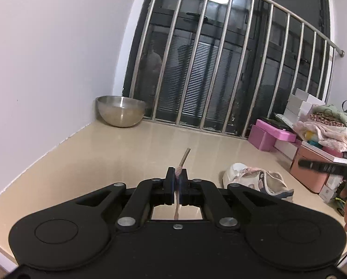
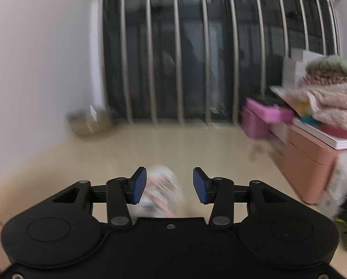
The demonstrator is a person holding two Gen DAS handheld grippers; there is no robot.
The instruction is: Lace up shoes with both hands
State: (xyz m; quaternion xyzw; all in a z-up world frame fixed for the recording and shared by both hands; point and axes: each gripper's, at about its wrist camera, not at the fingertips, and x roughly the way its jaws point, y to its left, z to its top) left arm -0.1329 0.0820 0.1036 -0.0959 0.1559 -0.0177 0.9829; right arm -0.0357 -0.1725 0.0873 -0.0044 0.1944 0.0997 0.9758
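Note:
In the left wrist view my left gripper (image 1: 177, 181) is shut on a pink shoelace (image 1: 183, 158); its stiff tip sticks out ahead of the pads and the rest hangs down behind. A white and pink child's shoe (image 1: 257, 180) lies on the beige surface to the right, apart from the left gripper. My right gripper shows as a black arm at the right edge (image 1: 324, 167). In the blurred right wrist view my right gripper (image 2: 170, 183) is open, and the shoe (image 2: 161, 190) lies between and below its blue pads (image 2: 138, 186).
A steel bowl (image 1: 120, 110) stands in the far left corner by the wall. Metal window bars (image 1: 208, 69) close off the back. Pink boxes (image 1: 271, 134), a peach box (image 1: 312, 169) and piled cloth (image 1: 324, 127) crowd the right side.

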